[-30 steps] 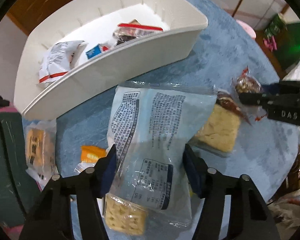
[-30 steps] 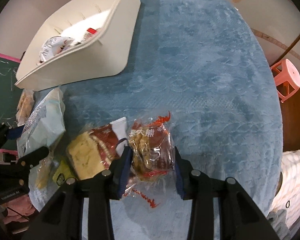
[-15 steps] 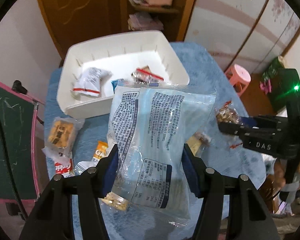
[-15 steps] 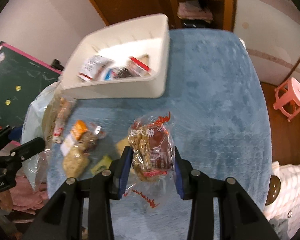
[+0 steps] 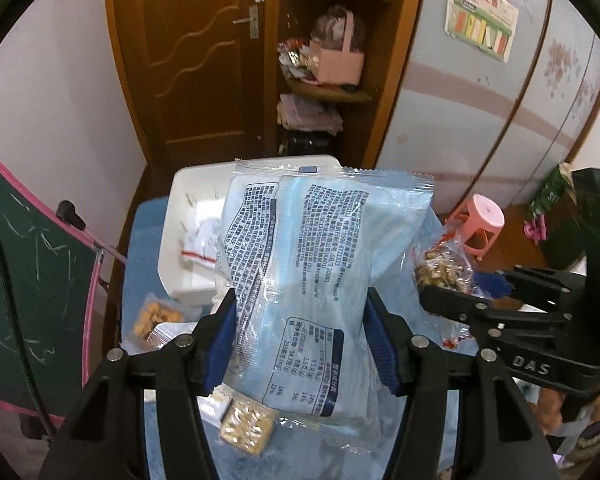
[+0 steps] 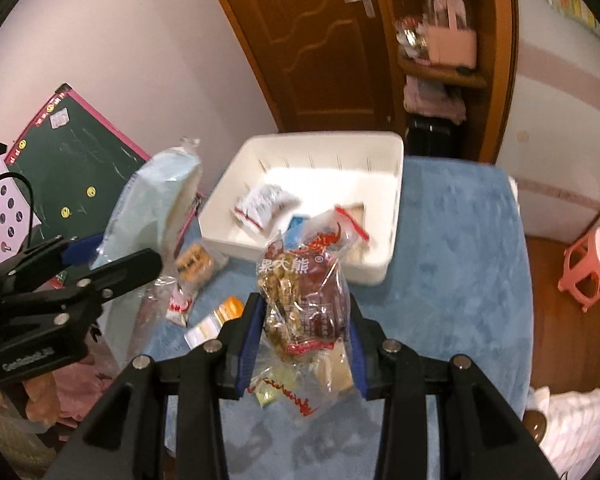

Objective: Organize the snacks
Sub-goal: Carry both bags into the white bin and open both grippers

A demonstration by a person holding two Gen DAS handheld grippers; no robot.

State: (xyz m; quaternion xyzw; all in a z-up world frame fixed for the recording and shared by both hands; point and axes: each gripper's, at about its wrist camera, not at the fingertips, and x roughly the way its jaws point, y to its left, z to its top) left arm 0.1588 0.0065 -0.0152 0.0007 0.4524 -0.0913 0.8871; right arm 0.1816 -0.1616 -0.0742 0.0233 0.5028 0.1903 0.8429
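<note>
My left gripper (image 5: 300, 340) clamps pale-blue printed cracker bag (image 5: 320, 264), right gripper (image 6: 302, 336) clear red-printed nut packet (image 6: 304, 292); white plastic bin (image 6: 384, 216) at twelve o'clock, right nearer.

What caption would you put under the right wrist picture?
Right gripper holding a red snack bag above the blue table, white bin beyond.

Both grippers lifted off the blue table (image 6: 460, 240): left gripper (image 5: 300, 340) raised blue packet (image 5: 320, 260), right gripper (image 6: 302, 336) raised nut bag (image 6: 304, 292).
</note>
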